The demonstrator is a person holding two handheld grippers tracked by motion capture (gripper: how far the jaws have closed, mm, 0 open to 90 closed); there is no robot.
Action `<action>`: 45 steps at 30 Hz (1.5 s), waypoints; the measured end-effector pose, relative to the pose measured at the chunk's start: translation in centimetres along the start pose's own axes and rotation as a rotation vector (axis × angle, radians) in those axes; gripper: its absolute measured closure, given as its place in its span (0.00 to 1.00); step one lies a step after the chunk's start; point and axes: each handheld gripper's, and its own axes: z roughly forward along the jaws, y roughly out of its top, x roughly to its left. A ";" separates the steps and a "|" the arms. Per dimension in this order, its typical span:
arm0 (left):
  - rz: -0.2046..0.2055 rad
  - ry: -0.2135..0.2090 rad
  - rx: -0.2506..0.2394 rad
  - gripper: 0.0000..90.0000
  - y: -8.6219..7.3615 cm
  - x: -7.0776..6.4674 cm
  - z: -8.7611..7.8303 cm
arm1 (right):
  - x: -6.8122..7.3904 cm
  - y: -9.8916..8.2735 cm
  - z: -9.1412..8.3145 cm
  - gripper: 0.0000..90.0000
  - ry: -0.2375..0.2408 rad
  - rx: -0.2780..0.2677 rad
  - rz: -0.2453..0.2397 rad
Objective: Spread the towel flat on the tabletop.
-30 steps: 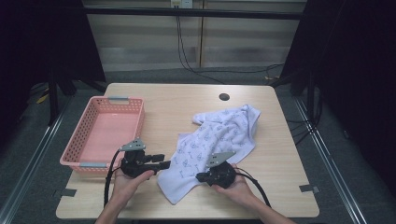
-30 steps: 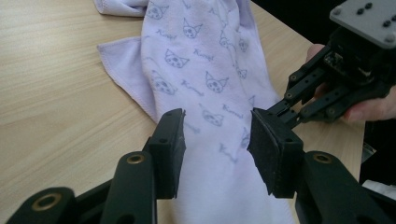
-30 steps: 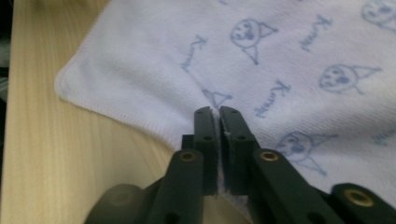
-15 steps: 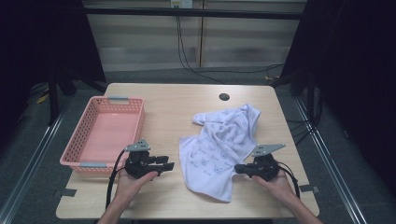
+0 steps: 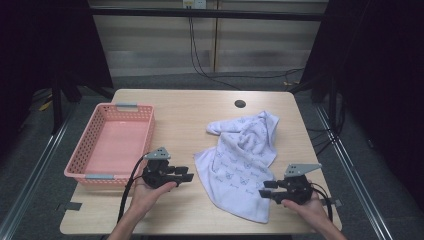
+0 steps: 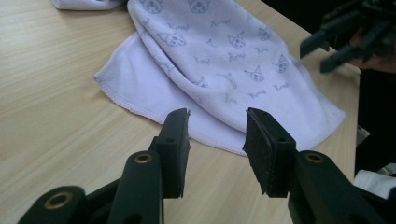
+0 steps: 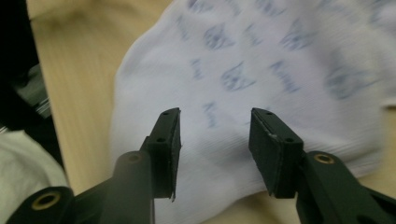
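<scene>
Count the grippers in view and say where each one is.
2. The left gripper is at the near table edge between the basket and the towel; the right gripper is at the towel's near right corner. None seem hidden.

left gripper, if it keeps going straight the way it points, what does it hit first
Most likely the towel. The left gripper points across bare table at its near hemmed edge, jaws open with nothing between them. How high the jaws ride is hard to judge, so they may skim over the hem.
</scene>
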 end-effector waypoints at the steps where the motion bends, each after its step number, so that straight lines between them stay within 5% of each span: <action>1: -0.007 -0.001 -0.004 0.66 0.1 0.3 0.0 | 0.3 -0.2 0.4 0.58 0.017 0.021 -0.006; 6: -0.001 0.021 0.008 0.65 0.9 1.3 0.9 | 0.8 -0.7 1.9 0.45 0.039 0.100 -0.026; 11: -0.018 0.017 -0.015 0.62 1.8 2.4 2.1 | 1.5 -1.1 2.2 0.45 0.052 0.105 -0.074; 18: -0.027 0.036 0.013 0.53 2.2 3.5 4.2 | 2.3 -1.5 2.1 0.69 -0.026 0.103 -0.202; 21: -0.036 0.046 0.012 0.51 2.2 3.9 4.6 | 2.4 -1.5 2.1 0.84 -0.051 0.104 -0.205; 23: -0.047 0.055 0.012 0.49 2.1 4.3 4.8 | 2.4 -1.5 2.1 0.95 -0.028 0.108 -0.192; 28: -0.037 0.073 0.021 0.45 2.1 5.0 4.9 | 1.7 -1.3 2.0 0.99 0.057 0.124 -0.111; 31: -0.026 0.074 0.034 0.45 2.1 5.3 5.2 | 1.2 -0.9 1.2 0.99 0.077 0.058 -0.060; 34: 0.002 0.073 0.045 0.46 2.4 5.2 5.7 | 0.5 -0.8 0.2 0.99 0.060 0.010 -0.031; 45: 0.068 0.077 0.098 0.49 2.8 4.9 8.3 | -1.0 -0.6 -0.3 0.99 0.024 -0.019 0.008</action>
